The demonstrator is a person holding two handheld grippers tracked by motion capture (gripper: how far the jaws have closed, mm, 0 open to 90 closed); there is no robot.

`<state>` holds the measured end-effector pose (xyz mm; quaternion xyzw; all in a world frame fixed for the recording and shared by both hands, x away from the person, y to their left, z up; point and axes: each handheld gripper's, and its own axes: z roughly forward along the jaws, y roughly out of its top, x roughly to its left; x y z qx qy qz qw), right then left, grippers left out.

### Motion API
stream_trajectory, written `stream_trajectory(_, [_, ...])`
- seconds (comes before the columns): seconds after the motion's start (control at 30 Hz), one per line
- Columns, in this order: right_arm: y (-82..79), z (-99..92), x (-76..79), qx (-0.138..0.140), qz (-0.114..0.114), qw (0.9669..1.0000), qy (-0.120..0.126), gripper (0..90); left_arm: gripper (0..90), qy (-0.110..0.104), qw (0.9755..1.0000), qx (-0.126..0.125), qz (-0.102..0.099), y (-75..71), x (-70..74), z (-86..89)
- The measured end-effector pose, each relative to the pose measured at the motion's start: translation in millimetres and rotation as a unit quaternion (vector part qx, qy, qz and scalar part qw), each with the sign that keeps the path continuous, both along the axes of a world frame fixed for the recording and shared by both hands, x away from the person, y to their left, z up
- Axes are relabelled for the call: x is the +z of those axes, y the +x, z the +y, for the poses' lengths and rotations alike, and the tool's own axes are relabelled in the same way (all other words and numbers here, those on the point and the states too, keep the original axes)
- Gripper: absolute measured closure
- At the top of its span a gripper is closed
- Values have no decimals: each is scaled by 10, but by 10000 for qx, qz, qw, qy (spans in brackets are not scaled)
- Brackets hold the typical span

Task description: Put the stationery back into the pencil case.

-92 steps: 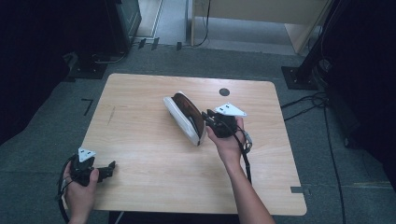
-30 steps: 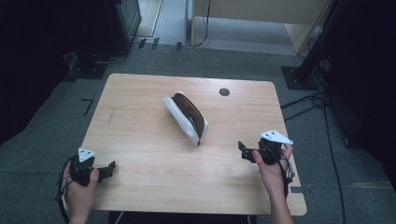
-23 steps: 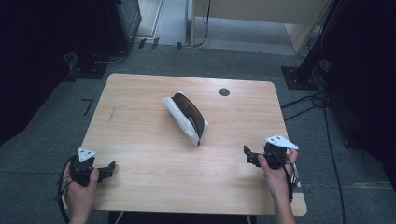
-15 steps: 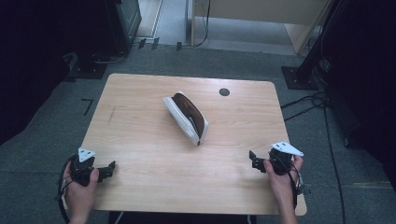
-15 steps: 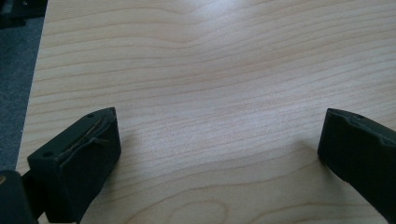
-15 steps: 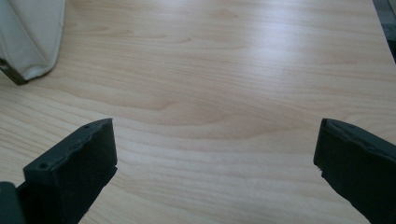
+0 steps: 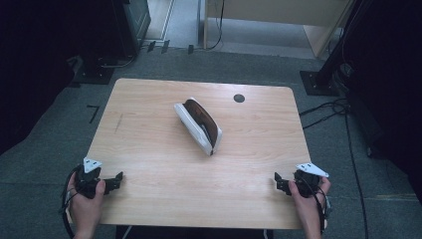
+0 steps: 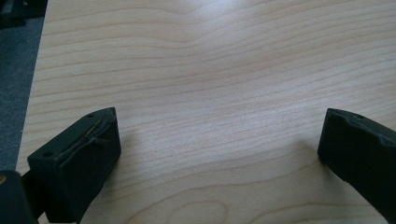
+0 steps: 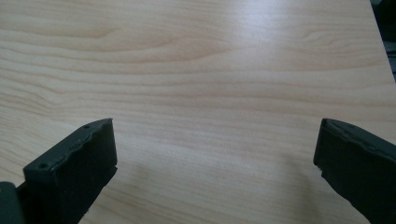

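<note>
1. Wooden table (image 7: 149,164) carries a white-and-brown case (image 7: 198,124), maybe for glasses, lying mid-table, tilted on its edge, well apart from both grippers
2. Left gripper (image 7: 115,178) rests at the near left corner, jaws wide, empty
3. Right gripper (image 7: 278,182) sits at the near right, jaws wide, empty
4. Judging by this, the handling looks finished

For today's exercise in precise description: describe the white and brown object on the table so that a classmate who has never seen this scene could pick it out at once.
Start at the light wooden table and look near its middle, a little toward the far edge. There lies a long white case with a dark brown inside, set at a slant. Its only neighbour on the tabletop is a small black round spot farther back, flat and far smaller.
</note>
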<state>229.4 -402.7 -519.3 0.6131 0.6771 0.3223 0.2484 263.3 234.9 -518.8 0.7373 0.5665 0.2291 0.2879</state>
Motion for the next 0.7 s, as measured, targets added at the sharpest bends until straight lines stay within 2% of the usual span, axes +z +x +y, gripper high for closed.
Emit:
stream_trajectory(0.17, [-15, -20, -62, -12, 104, 9999, -70, 0, 0, 6, 10000, -7, 6, -1, 1, 1])
stream_trajectory(0.23, [-1, 0, -73, 11, 220, 9996, -192, 0, 0, 0, 10000, 0, 0, 0, 0, 0])
stream_trajectory(0.37, [2, -2, -74, 47, 217, 9996, -194, 0, 0, 6, 10000, -7, 6, -1, 1, 1])
stream_trajectory(0.47, [7, -7, -72, -93, 234, 9995, -184, 0, 0, 5, 10000, -6, 6, -1, 1, 1])
stream_trajectory(0.7, [10, -9, -72, -73, 234, 9995, -186, 0, 0, -2, 10000, -1, 5, 0, 1, 0])
